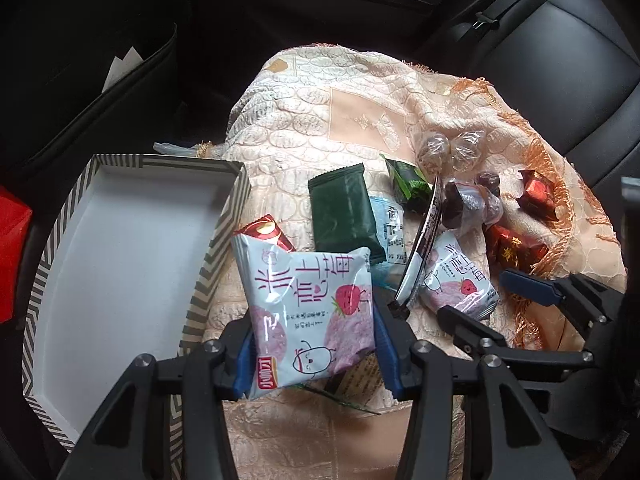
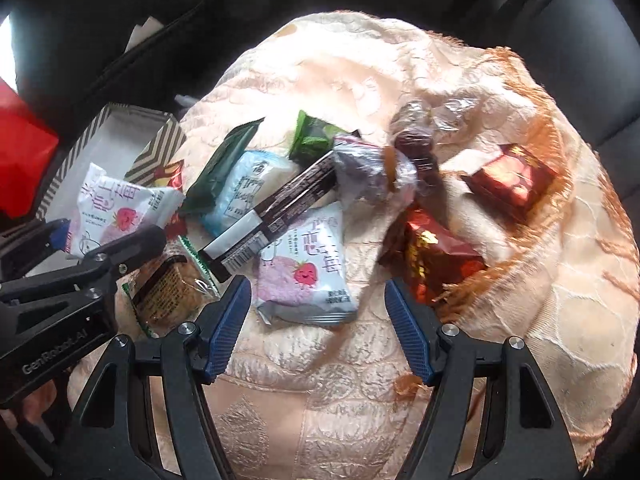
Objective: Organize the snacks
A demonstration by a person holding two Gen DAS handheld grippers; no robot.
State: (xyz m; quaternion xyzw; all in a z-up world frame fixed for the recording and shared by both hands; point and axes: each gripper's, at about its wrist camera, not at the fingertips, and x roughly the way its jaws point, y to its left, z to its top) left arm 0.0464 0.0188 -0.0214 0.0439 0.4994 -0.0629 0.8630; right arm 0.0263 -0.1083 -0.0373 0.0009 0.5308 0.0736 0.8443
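My left gripper (image 1: 316, 344) is shut on a white strawberry snack packet (image 1: 308, 312) and holds it above the peach cloth, beside the striped box (image 1: 224, 224). The box's white inside shows nothing in it. From the right wrist view the same packet (image 2: 120, 212) hangs near the box (image 2: 156, 152). My right gripper (image 2: 318, 328) is open just in front of a second strawberry packet (image 2: 304, 268) lying on the cloth; it also shows in the left wrist view (image 1: 460, 284). Several more snacks lie in a pile beyond.
On the cloth (image 2: 360, 400) lie a dark green packet (image 1: 344, 212), a black-and-white bar (image 2: 272, 212), a light blue packet (image 2: 240, 192), red foil candies (image 2: 436, 256), clear-wrapped sweets (image 1: 448, 148) and a brown biscuit pack (image 2: 168, 292). Black car seats surround it. A red object (image 1: 12, 248) sits left.
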